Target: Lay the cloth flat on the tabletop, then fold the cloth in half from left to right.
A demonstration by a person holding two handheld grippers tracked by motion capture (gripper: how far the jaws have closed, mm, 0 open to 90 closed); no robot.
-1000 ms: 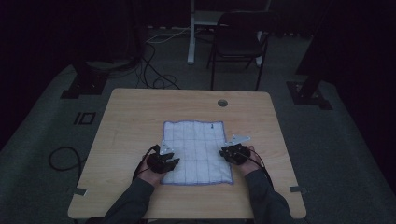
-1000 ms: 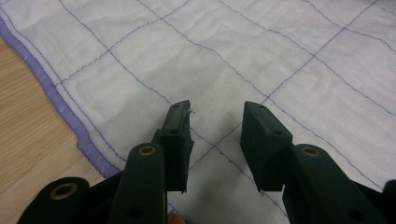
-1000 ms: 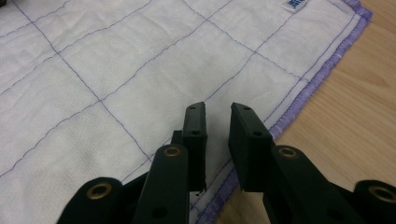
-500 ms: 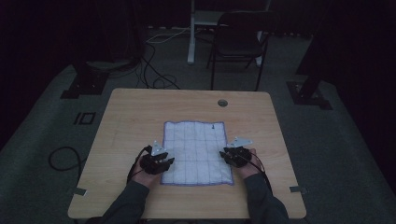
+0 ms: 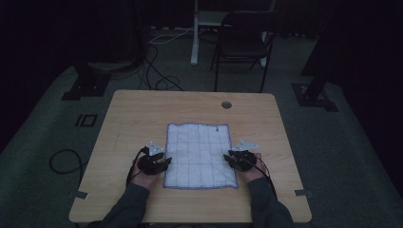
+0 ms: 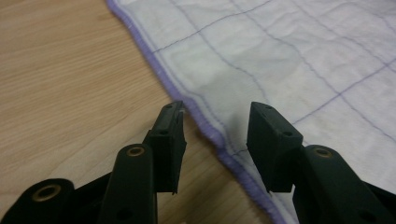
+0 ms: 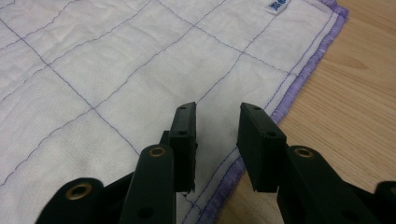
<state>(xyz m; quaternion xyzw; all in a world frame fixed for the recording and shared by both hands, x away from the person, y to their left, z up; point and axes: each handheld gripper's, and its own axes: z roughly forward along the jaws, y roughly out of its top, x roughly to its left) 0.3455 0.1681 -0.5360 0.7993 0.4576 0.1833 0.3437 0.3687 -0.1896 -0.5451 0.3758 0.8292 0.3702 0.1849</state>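
Note:
A white quilted cloth [image 5: 199,152] with a purple hem lies flat on the wooden table [image 5: 142,114]. My left gripper [image 5: 164,161] sits at its left edge. In the left gripper view the cloth [image 6: 280,56] runs under my left gripper [image 6: 217,112]; the jaws have just been opening and straddle the hem without pressing it. My right gripper [image 5: 232,159] is at the right edge. In the right gripper view my right gripper [image 7: 217,109] hovers over the cloth [image 7: 116,60] near its hem; its jaws have also just been opening, with nothing pinched.
A small blue label [image 7: 275,5] marks the cloth's far right corner. A round cable hole [image 5: 226,104] sits at the back of the table. Beyond it stand a dark chair [image 5: 244,42] and floor cables [image 5: 161,80].
My left gripper has slid a little to the left, out to the cloth's left hem. The right gripper and the cloth have stayed where they were.

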